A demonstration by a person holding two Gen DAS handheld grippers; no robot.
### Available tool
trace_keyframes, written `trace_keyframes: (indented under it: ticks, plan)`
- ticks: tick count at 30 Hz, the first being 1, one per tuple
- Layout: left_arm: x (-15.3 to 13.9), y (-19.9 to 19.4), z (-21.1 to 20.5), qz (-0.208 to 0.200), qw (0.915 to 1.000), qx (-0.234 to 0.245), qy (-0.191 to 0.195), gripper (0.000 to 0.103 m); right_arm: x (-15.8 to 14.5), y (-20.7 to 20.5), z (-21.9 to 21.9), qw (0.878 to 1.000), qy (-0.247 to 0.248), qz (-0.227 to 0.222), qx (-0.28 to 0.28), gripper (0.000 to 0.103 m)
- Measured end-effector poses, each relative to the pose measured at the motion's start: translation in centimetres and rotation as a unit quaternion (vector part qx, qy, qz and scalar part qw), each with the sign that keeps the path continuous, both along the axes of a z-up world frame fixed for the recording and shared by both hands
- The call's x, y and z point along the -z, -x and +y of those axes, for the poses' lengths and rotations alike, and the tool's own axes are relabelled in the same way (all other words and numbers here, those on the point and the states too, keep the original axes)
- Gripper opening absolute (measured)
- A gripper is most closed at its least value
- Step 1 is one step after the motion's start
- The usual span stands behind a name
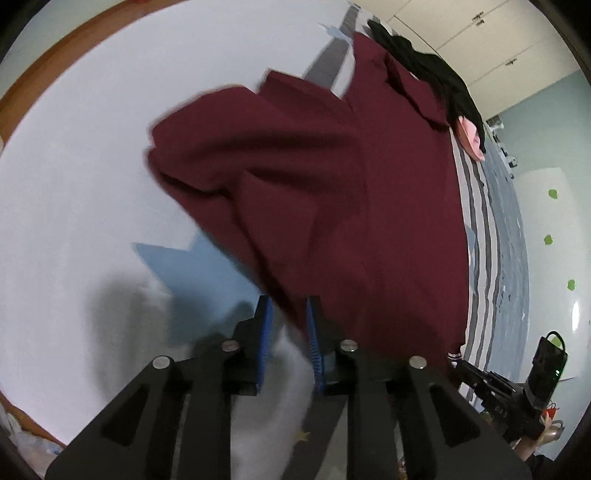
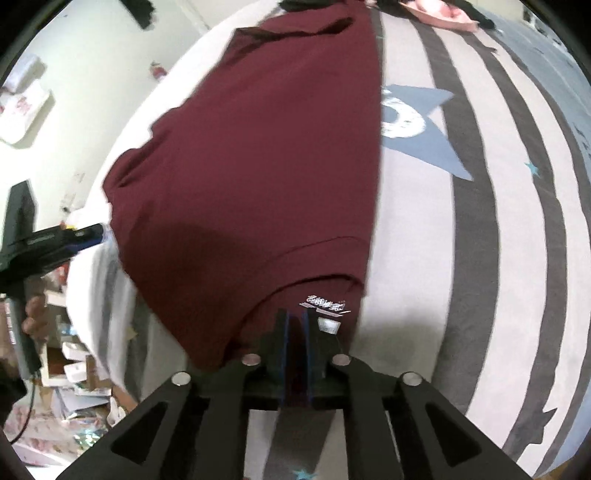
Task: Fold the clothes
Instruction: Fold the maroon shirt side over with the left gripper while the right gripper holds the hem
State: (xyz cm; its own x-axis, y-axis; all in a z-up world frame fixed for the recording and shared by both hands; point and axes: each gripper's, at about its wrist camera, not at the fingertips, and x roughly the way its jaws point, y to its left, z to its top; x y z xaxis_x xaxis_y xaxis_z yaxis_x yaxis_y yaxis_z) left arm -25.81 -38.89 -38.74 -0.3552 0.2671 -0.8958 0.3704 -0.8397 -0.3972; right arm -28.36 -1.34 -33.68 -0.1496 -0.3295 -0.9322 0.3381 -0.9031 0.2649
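Left wrist view. We see the left gripper [image 1: 289, 321] low in the frame, its blue pads [image 1: 264, 332] a narrow gap apart with a fold of the maroon shirt [image 1: 314, 177] running down between them. The cloth rises toward the pads, so we log the gripper as holding the shirt's edge. The rest of the shirt lies spread over the bed [image 1: 92, 147], whose cover is pale with a blue star shape [image 1: 192, 266] beside the shirt. The near part of the shirt is blurred. At the far end of the shirt a black garment [image 1: 436, 70] and a pink garment [image 1: 472, 140] lie heaped together, touching the shirt's top. The right gripper [image 1: 456, 360] shows at the lower right, at the shirt's other corner.

Right wrist view. The right gripper [image 2: 295, 325] has its jaws nearly together, clamped on the shirt's [image 2: 266, 155] hem just beside a white printed label [image 2: 327, 308]. The shirt stretches away from the pads across the bed [image 2: 517, 221], here grey-striped with a blue star print [image 2: 424, 125] to the right of the shirt. The left gripper [image 2: 94, 232] enters from the left edge at the shirt's other corner, with a hand [image 2: 35, 314] on its handle. The pink garment [image 2: 443, 14] lies at the top edge.
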Motion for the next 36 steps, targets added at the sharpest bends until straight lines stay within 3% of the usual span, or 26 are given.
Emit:
trace_keyframes:
  ticks: [4,8,13,18,19,21,23,25,27,32,36]
  plan:
    - [0.2,0.2,0.2,-0.009,0.9995,-0.014,0.027,0.018,-0.1,-0.2,-0.2,1.000,-0.008,0.009,0.018,0.010]
    - [0.1,0.2,-1.0,-0.009,0.9994,-0.031,0.008,0.023,0.4,-0.4,1.4,0.999,-0.006,-0.001,0.052,0.010]
    - [-0.5,0.6,-1.6,-0.001,0.9994,-0.035,-0.005,0.037,0.9,-0.4,2.0,0.999,0.008,-0.012,0.048,0.010]
    - [-0.4,0.9,0.2,0.002,1.0000,-0.004,-0.003,0.038,0.5,-1.3,4.2,0.999,0.019,-0.016,0.045,0.010]
    - [-0.3,1.0,0.5,-0.001,1.0000,-0.001,-0.002,0.036,0.4,-1.3,4.2,0.999,0.021,-0.017,0.045,0.011]
    - [-0.2,1.0,1.0,-0.004,1.0000,0.004,-0.001,0.011,0.3,-1.4,4.3,0.999,0.019,-0.018,0.041,0.024]
    - [-0.5,0.7,1.2,0.001,1.0000,0.006,-0.001,0.002,0.6,-1.5,4.3,0.999,0.017,-0.022,0.037,0.035]
    - [-1.2,0.1,1.4,0.009,0.9999,0.006,-0.007,0.001,1.3,-1.6,4.2,0.999,0.009,-0.033,0.025,0.032]
    - [-1.9,-1.2,1.8,0.010,1.0000,0.002,0.001,0.001,1.9,-1.7,4.0,0.999,0.002,-0.046,0.010,0.014]
    - [0.6,-3.2,0.7,-0.049,0.9979,-0.032,0.029,0.001,1.8,-1.9,4.2,0.999,-0.013,-0.042,-0.007,0.012]
    - [-0.4,-4.1,-1.4,-0.034,0.9972,-0.052,0.041,0.002,1.3,-2.0,5.0,0.999,-0.016,-0.042,-0.005,0.011]
